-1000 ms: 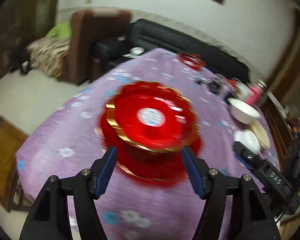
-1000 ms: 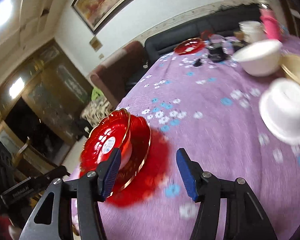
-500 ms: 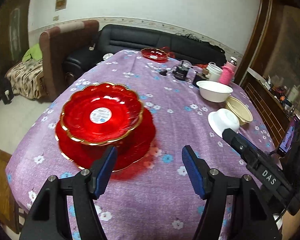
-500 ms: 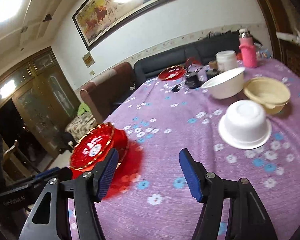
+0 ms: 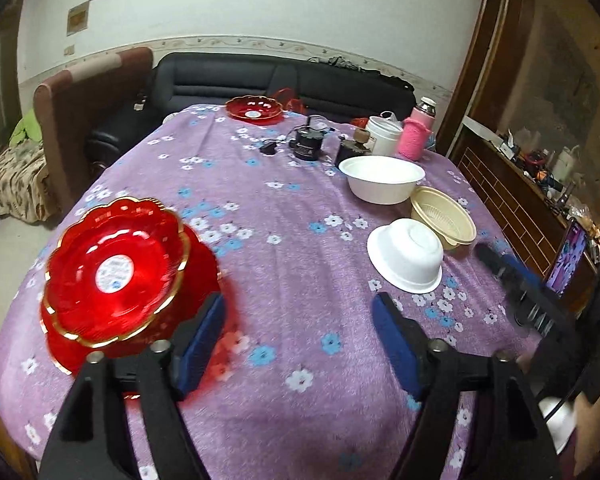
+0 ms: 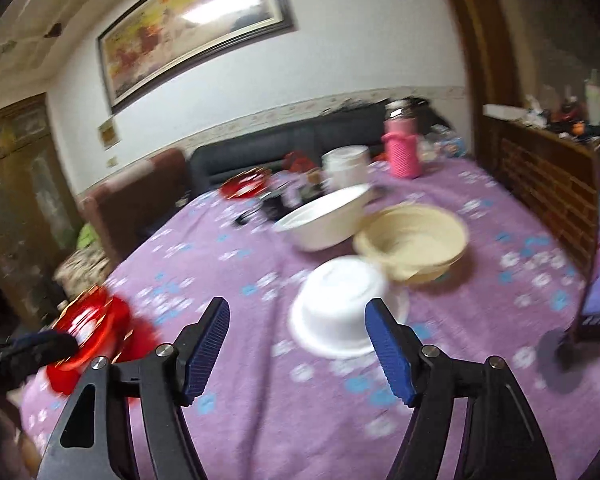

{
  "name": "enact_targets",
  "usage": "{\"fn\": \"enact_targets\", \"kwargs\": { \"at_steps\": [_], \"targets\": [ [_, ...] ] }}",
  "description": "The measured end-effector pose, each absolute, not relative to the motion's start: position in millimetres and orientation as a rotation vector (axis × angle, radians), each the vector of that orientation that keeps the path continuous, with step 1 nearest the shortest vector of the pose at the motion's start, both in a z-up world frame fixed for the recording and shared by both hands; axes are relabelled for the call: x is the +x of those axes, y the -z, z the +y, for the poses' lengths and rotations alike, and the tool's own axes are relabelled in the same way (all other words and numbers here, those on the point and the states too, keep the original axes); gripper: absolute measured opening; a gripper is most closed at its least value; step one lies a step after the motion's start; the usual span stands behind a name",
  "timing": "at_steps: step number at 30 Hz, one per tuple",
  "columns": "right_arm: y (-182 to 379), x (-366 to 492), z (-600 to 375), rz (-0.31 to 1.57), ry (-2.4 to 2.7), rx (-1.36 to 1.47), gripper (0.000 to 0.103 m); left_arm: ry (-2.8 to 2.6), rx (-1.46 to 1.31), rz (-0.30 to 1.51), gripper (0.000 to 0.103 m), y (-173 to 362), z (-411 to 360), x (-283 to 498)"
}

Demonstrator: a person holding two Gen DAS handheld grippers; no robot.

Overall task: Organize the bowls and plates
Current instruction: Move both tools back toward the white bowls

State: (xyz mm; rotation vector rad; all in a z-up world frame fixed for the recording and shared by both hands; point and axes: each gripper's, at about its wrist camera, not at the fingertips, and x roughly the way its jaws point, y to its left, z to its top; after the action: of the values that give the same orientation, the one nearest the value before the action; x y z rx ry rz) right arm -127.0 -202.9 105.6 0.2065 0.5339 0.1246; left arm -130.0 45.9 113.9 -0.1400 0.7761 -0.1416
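Two red gold-rimmed plates (image 5: pixel 112 276) are stacked at the near left of the purple flowered table (image 5: pixel 284 216). A third red plate (image 5: pixel 254 109) sits at the far end. An upside-down white bowl (image 5: pixel 408 256), a cream bowl (image 5: pixel 442 218) and an upright white bowl (image 5: pixel 381 179) stand at the right. My left gripper (image 5: pixel 300 340) is open and empty, just right of the stack. My right gripper (image 6: pixel 298 348) is open and empty, close before the upside-down white bowl (image 6: pixel 342 312), with the cream bowl (image 6: pixel 414 240) behind it.
A pink bottle (image 5: pixel 418 132), a white jar (image 5: pixel 384 134) and small dark items (image 5: pixel 310 142) crowd the far right of the table. A black sofa (image 5: pixel 284 80) and a brown armchair (image 5: pixel 88 92) stand beyond it. A wooden sideboard (image 5: pixel 512 196) runs along the right.
My left gripper has drawn back and turned right, away from the stacked red plates. My right gripper has swung right and nearer to the upside-down white bowl.
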Motion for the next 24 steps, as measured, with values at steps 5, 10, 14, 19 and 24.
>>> {"fn": "enact_targets", "kwargs": {
  "at_steps": [5,10,14,19,24],
  "targets": [
    [-112.0,-96.6,-233.7,0.546,-0.066,0.236,0.075,0.16,-0.145,0.857,0.079,-90.8,34.5,-116.1],
    [-84.4,-41.0,-242.5,0.708,0.003,0.241,0.074,0.155,-0.128,0.859,0.079,-89.0,32.0,-115.9],
    [-48.6,-27.9,-255.3,0.809,0.058,0.295,0.074,0.159,-0.12,0.858,0.079,-87.1,29.9,-113.9],
    [-33.3,-23.3,-265.4,0.794,-0.018,0.358,0.074,0.196,-0.131,0.895,0.079,-74.5,20.5,-109.9],
    [-28.5,-23.0,-258.8,0.781,-0.033,0.346,0.077,0.191,-0.142,0.904,0.079,-71.6,24.5,-109.2]
  ]
}}
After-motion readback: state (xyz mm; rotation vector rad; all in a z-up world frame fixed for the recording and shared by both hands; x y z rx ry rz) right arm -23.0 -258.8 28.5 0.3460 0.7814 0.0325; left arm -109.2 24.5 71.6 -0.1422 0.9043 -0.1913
